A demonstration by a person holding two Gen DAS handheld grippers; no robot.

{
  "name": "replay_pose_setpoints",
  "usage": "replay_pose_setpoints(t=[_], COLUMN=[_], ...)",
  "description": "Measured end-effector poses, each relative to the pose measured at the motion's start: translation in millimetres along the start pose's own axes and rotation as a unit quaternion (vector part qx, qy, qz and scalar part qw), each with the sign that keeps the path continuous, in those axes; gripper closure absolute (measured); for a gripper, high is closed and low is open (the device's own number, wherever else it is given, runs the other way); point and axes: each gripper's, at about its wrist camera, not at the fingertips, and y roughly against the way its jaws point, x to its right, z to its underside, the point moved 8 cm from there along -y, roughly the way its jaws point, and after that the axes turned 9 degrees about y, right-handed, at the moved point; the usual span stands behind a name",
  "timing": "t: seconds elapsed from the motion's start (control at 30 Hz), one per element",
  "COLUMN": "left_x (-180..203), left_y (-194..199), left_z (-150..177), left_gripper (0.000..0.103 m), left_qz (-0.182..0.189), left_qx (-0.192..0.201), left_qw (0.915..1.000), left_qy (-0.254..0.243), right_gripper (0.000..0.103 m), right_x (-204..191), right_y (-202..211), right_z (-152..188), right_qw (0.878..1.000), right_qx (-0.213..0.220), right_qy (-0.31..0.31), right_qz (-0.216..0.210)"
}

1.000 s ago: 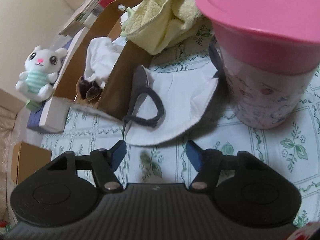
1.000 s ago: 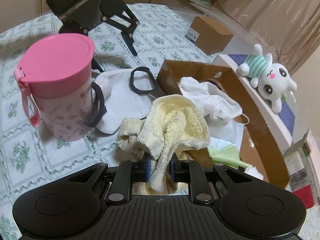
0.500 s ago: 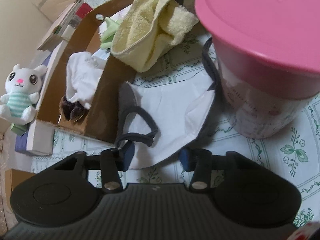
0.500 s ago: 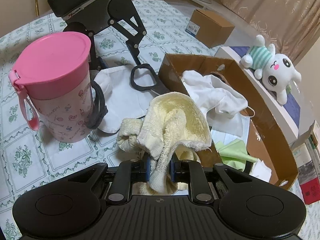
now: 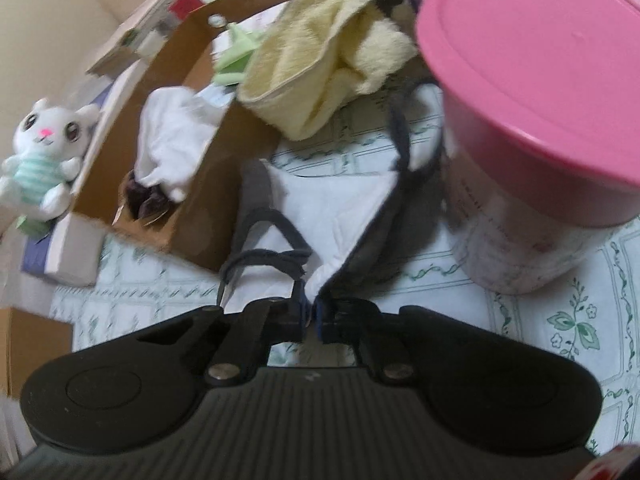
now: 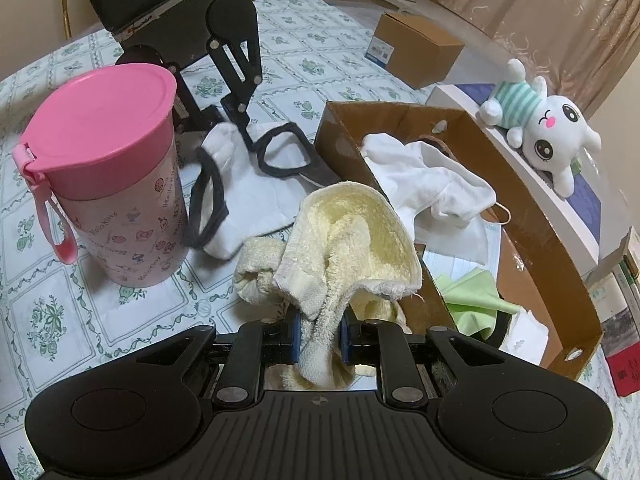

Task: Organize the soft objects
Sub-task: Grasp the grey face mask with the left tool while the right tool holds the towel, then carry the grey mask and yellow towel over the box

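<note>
Left fingers [image 5: 298, 314] pinched on mask [image 5: 320, 216] edge beside cup [image 5: 532, 128], ready to lift. Right fingers [image 6: 294, 334] clamped on towel [image 6: 352, 236], held near box [image 6: 520, 216], presumably for dropping in.

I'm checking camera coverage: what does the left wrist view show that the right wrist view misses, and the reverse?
Only the left wrist view: the left gripper seen from behind, shut on the mask's edge.

Only the right wrist view: the small box, the curtain, and the right gripper shut on the towel.

Both: mask, towel, pink cup, open box, plush.
</note>
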Motion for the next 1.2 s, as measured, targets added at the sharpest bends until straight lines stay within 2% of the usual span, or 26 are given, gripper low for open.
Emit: replay_pose_setpoints(t=[0.27,0.43,0.57,0.73,0.87,0.97,1.07,1.2], left_x=[-12.5,-16.5,-24.3,-30.1,-36.0,-35.2,-34.1,-33.3], left_y=[33.9,57.9,72.1,90.7,105.3,115.8,125.2,139.4], left_z=[11.9,21.5,30.9,34.5,37.1,33.3,26.4,18.2], left_gripper=[0.099,0.099,0.100,0.100,0.100,0.100,0.100,0.100], left_qz=[-0.043,-0.058,-0.070,-0.069,-0.060,-0.049,-0.043,-0.050], left_qx=[-0.009,-0.018,-0.027,-0.034,-0.040,-0.037,-0.032,-0.024], left_qw=[0.9948,0.9809,0.9569,0.9225,0.8860,0.8672,0.8532,0.8456], left_qy=[0.093,0.185,0.281,0.378,0.458,0.494,0.519,0.531], right_gripper=[0.085,0.085,0.085,0.085,0.085,0.086,0.087,0.087], right_x=[1.6,1.7,0.3,-1.4,0.6,3.0,4.6,5.3], right_y=[7.4,14.3,21.2,32.0,44.1,54.4,65.4,83.1], right_z=[0.8,-1.2,-4.1,-6.1,-7.1,-7.9,-8.3,-9.8], right_qw=[1.000,0.999,0.999,0.997,0.993,0.988,0.982,0.978], right_qx=[0.001,0.004,0.007,0.011,0.023,0.036,0.047,0.058], right_qy=[-0.015,-0.031,-0.047,-0.071,-0.110,-0.146,-0.181,-0.198], right_qz=[0.003,0.006,0.011,0.016,0.022,0.019,0.015,0.025])
